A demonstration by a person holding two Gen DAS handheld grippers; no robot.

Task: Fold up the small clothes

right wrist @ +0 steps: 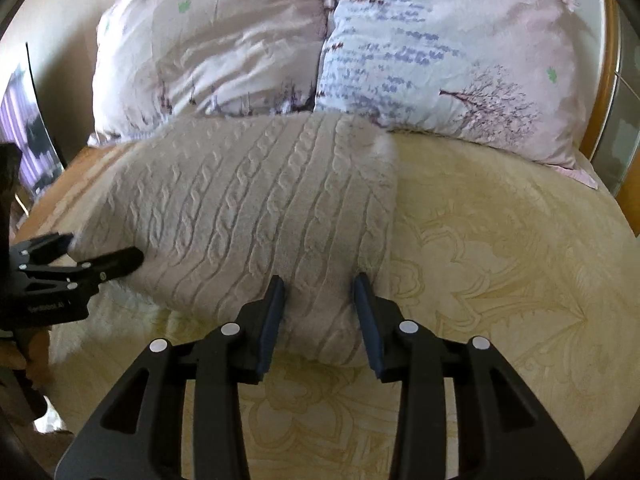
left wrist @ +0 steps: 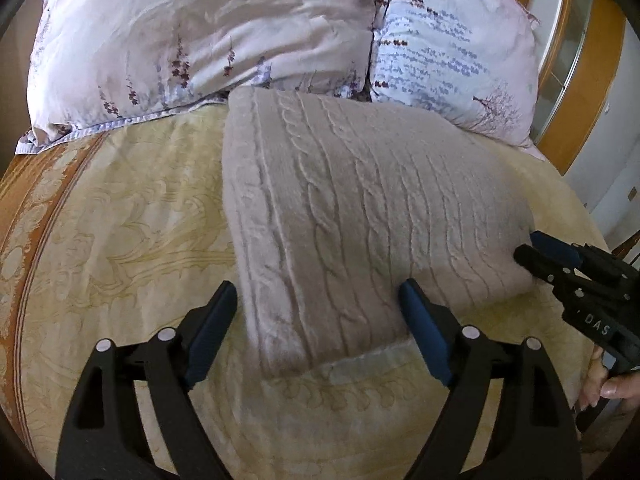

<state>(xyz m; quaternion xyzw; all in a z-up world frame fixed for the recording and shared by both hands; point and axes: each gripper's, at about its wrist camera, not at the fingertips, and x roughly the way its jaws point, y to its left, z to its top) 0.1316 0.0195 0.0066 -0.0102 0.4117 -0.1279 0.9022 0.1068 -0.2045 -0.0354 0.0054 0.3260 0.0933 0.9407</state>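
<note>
No containers in view. Bed carries everything: cream bedspread (left wrist: 132, 216) with pale gold scroll pattern and an orange-brown border on its left side.

Folded grey cable-knit sweater (left wrist: 360, 208) lies flat on the bedspread, centre, its far edge just below the two pillows.

Left claw (left wrist: 320, 330) at the sweater's near left corner. Jaws spread wide, one finger off the fabric's left edge, the other over the knit; pads not pressing, so released.

Right claw (right wrist: 320, 316) at the sweater's near right corner. Jaws partly apart, a fold of knit between the blue pads (right wrist: 370, 320); a gap shows on each side, so the grip reads as let go. A hand (left wrist: 612, 388) holds this claw's handle at the right edge of the left wrist view.

Head of bed: left pillow (left wrist: 192, 40), pale pink with purple flower sprigs; right pillow (left wrist: 452, 52), printed script and a bare tree. Wooden headboard frame (left wrist: 592, 64) behind, far right. Dark picture or screen (right wrist: 28, 128) at the room's left wall.
</note>
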